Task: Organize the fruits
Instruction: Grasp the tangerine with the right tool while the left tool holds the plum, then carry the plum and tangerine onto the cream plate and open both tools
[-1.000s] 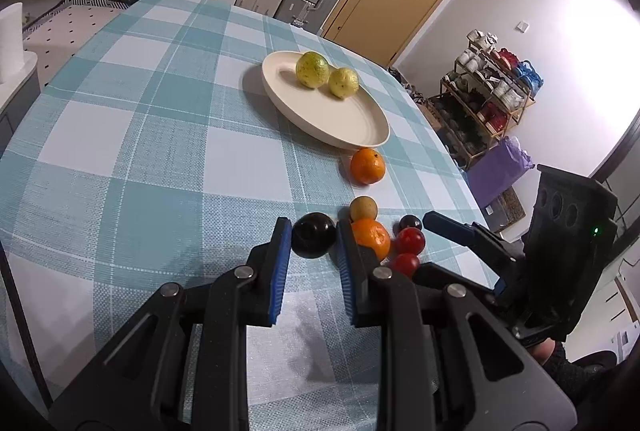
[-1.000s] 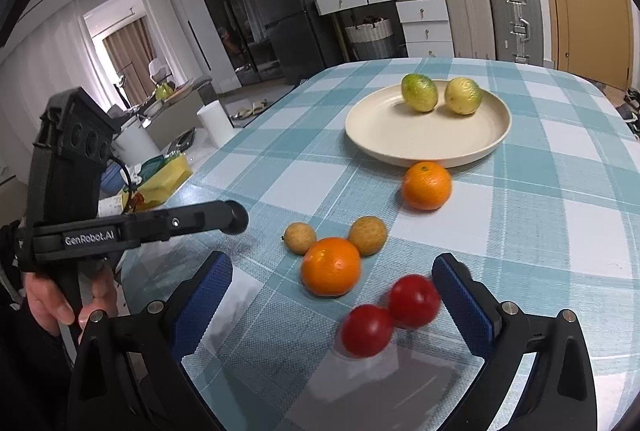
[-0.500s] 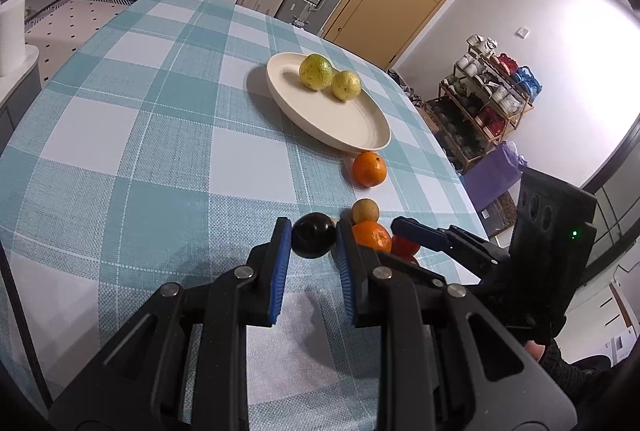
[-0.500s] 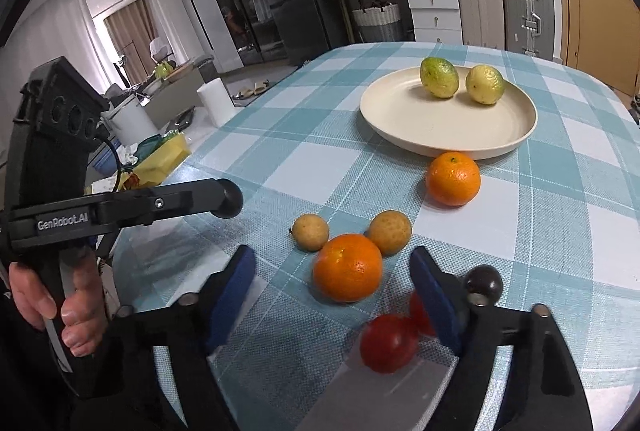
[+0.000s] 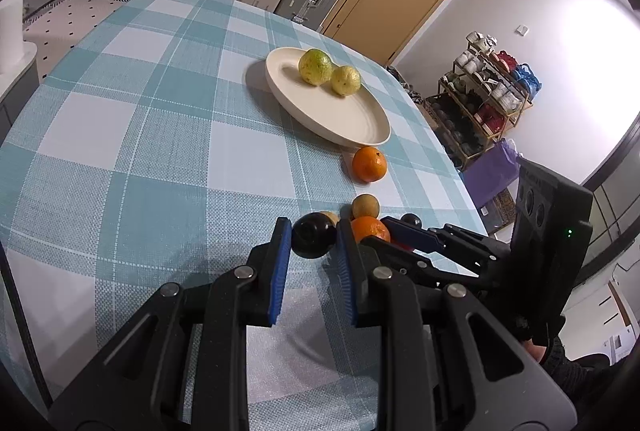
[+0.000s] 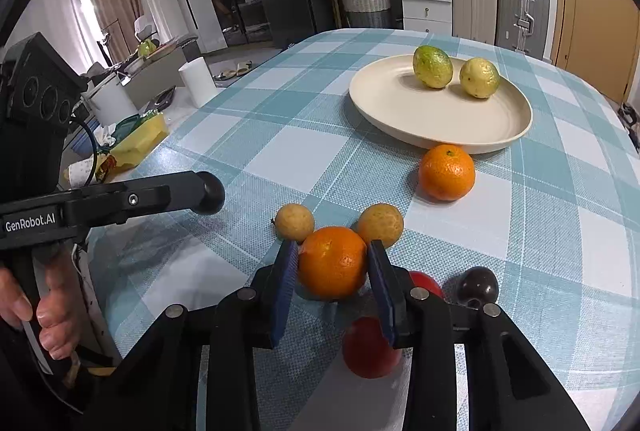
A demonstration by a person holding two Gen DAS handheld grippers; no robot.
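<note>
Both jaws narrow: right gripper (image 6: pixel 333 263) closing on orange (image 6: pixel 332 262); left empty.

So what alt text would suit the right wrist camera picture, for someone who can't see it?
The right gripper is closing its blue pads around an orange on a checked tablecloth, among other small fruits. Behind, a cream plate holds two yellow-green fruits.

Left gripper (image 5: pixel 310 243) jaws shut, empty, low over the checked counter (image 5: pixel 140 159). Cream plate (image 5: pixel 352 119) carries two yellow-green fruits; one orange (image 5: pixel 369 164) just beside the plate, right gripper (image 5: pixel 404 231) near another orange (image 5: pixel 370 228).
</note>
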